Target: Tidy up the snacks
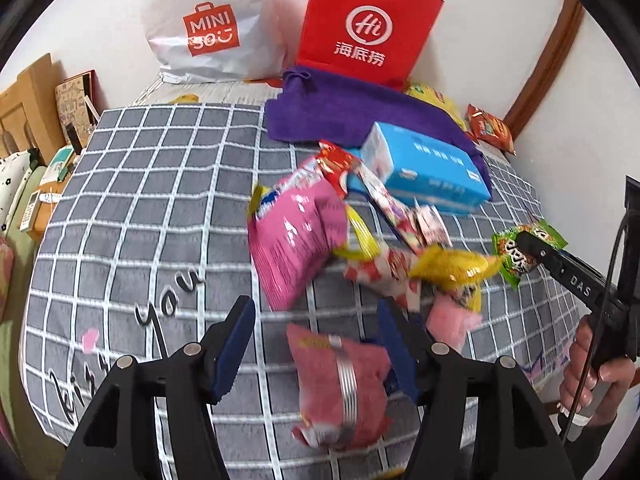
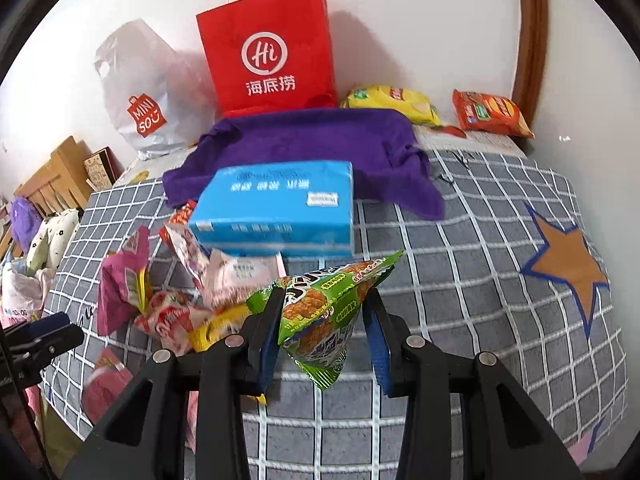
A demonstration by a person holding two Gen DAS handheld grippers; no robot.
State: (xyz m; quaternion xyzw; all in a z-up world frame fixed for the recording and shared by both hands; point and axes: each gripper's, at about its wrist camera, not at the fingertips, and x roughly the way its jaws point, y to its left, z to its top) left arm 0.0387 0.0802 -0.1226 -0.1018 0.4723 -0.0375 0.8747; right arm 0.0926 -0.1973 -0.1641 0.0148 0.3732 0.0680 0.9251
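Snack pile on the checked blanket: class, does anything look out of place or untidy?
Yes. The snack packets lie overlapping in a loose heap beside the blue box, pointing every way. A pink packet lies apart between the left tool's open fingers, and two packets sit far off by the wall.

Non-task stuff on the bed, w/ wall behind
Red paper bag (image 2: pixel 268 52) top centre, white Miniso bag (image 2: pixel 144 96) to its left; purple towel (image 2: pixel 312 148) below them, blue tissue pack (image 2: pixel 276 208) mid-frame, grey checked blanket (image 2: pixel 480 240) underneath; wooden headboard (image 1: pixel 28 108) far left
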